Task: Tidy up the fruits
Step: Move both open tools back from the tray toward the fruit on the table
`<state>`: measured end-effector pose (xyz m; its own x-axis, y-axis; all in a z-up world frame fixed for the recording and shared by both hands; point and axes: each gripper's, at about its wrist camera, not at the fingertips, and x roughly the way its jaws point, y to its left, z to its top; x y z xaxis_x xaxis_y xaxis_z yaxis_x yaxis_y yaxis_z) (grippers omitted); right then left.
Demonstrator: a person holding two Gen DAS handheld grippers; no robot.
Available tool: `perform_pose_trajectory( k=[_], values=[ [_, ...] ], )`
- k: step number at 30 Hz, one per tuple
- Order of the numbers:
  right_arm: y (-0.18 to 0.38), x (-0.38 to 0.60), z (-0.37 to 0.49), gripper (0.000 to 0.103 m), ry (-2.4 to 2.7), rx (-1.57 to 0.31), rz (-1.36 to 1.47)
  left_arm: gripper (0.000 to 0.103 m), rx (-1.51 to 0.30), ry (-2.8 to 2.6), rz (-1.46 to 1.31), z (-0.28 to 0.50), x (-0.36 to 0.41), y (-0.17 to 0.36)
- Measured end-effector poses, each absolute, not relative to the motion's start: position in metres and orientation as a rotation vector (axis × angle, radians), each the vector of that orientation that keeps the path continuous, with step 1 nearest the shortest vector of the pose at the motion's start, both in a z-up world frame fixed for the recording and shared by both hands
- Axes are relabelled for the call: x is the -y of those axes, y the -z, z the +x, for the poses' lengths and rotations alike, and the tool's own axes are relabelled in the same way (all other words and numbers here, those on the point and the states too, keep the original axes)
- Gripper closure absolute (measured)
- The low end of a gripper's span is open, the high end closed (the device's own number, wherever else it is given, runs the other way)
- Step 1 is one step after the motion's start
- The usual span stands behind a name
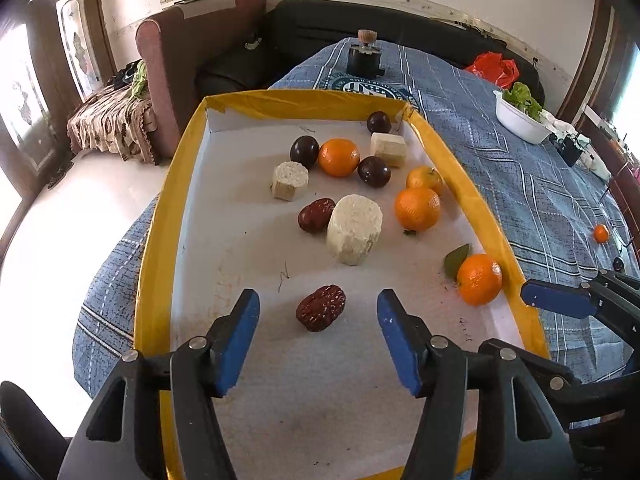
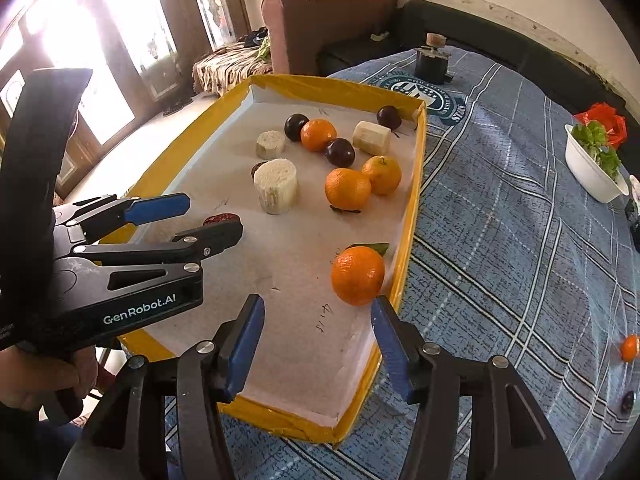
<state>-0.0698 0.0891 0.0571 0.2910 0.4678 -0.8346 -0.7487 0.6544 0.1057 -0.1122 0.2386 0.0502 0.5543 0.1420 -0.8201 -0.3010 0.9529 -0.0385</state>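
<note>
While both claws gape empty | date [image 1: 321,307] between left claw [image 1: 318,312] pads | orange [image 2: 357,275] beyond right claw [image 2: 318,316]

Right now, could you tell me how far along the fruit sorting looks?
Done: most fruit sits in the yellow-edged tray, but mixed, oranges, plums and dates not grouped. In hand: nothing; the left gripper stands open around a red date, and the right gripper is open just short of the nearest orange. Left: grouping the fruit, and one small orange lies out on the blue cloth.
</note>
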Motion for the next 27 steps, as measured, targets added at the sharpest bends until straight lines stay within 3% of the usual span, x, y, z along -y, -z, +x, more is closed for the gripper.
perform_pose_trajectory(
  k=[12, 27],
  values=[
    [-0.076, -0.041, -0.068, 0.042, -0.773, -0.935, -0.26, 0.042, -0.89, -0.247, -0.145, -0.105, -0.207, -0.069],
    [-0.077, 0.076, -0.051, 0.042, -0.552, -0.979, -0.077, 0.042, -0.873, -0.036, 0.003, -0.071, -0.096, -0.081]
  ],
)
